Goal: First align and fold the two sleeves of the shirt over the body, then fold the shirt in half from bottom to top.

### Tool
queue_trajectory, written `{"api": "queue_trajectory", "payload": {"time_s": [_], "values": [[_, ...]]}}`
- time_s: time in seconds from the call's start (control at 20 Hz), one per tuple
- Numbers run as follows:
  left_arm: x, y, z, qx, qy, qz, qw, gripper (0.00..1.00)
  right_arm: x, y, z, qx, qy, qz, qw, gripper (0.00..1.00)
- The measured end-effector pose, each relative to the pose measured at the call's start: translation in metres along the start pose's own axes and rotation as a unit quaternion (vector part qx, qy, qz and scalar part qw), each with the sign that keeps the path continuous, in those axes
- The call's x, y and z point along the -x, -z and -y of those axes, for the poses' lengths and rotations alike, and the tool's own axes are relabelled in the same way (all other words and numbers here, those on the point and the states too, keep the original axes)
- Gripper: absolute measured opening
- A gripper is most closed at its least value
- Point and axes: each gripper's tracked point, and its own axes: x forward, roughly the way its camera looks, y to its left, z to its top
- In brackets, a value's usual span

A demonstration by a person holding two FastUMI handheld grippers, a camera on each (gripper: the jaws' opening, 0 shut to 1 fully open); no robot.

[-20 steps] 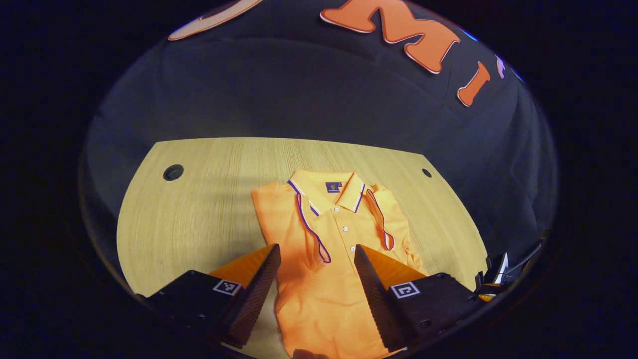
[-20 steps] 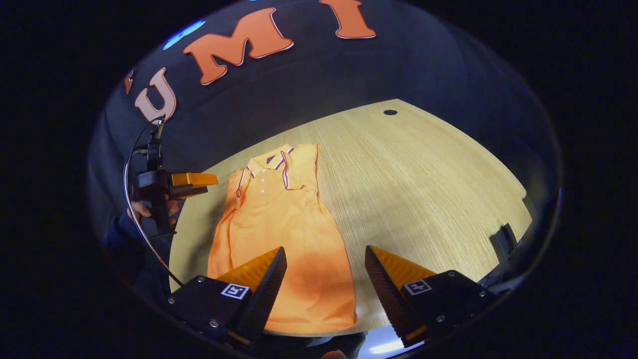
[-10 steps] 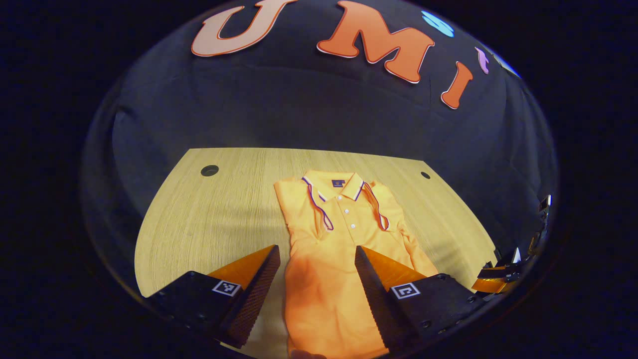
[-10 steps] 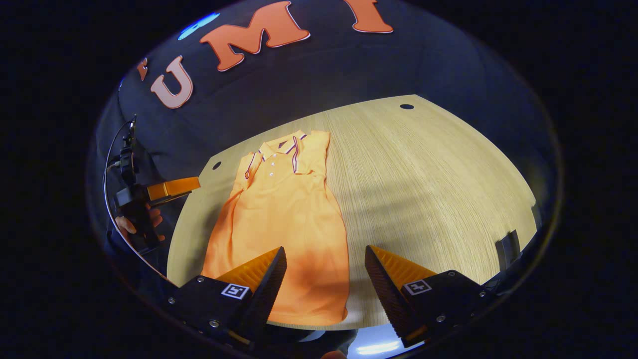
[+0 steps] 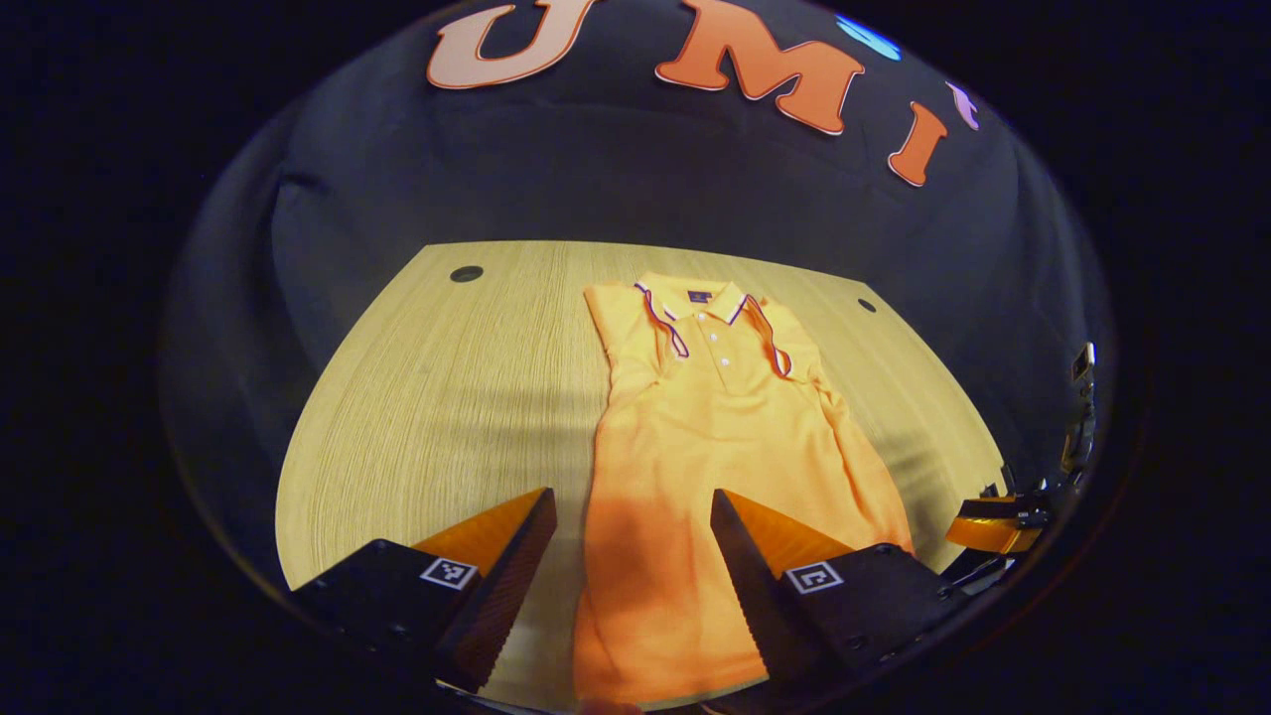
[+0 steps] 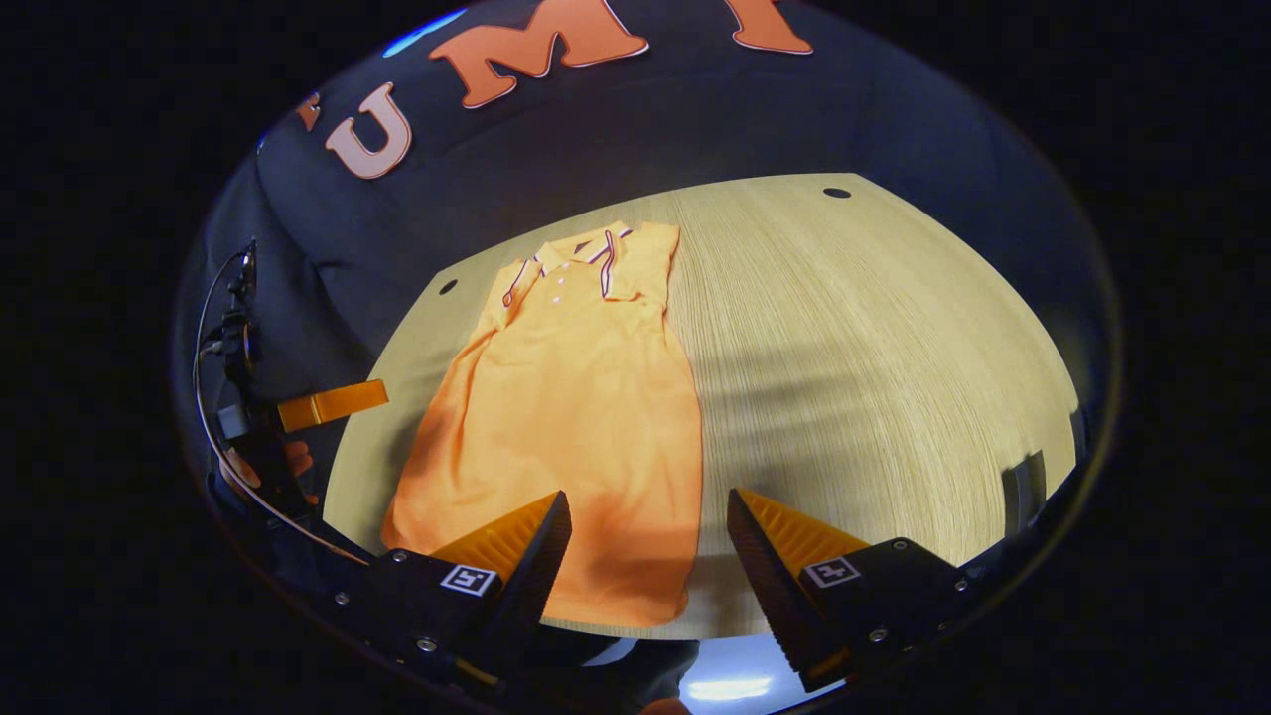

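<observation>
Shirt [image 5: 725, 447] of orange cloth, a polo with a striped collar [image 5: 703, 298] and small white buttons, lies flat on a pale wooden table [image 5: 447, 397]. Its collar points toward the far edge of the table and its hem toward the near edge. Both sleeves [image 5: 667, 333] are folded in over the chest, so the shirt forms a long narrow shape that widens toward the hem.

In the left gripper view, the left gripper [image 5: 632, 556] hovers above the near part of the shirt, its two fingers spread apart with nothing between them but cloth below. Its shadow darkens the lower cloth.

In the right gripper view, the right gripper [image 6: 647, 561] hangs over the hem corner at the near edge of the table, fingers likewise spread wide and holding nothing. The shirt [image 6: 566, 417] runs away to the upper left. At the far left edge, a hand [image 6: 288, 462] holds the other gripper beside the table, though it is small and dim there.

Two dark round holes [image 5: 466, 273] sit near the far corners of the table.
</observation>
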Motion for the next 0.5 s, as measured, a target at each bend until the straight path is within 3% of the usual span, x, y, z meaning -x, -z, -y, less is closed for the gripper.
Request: {"api": "queue_trajectory", "payload": {"time_s": [0.5], "values": [[0.018, 0.087, 0.0, -0.016, -0.014, -0.06, 0.998, 0.97, -0.005, 0.047, 0.002, 0.025, 0.002, -0.046, 0.999, 0.96]]}}
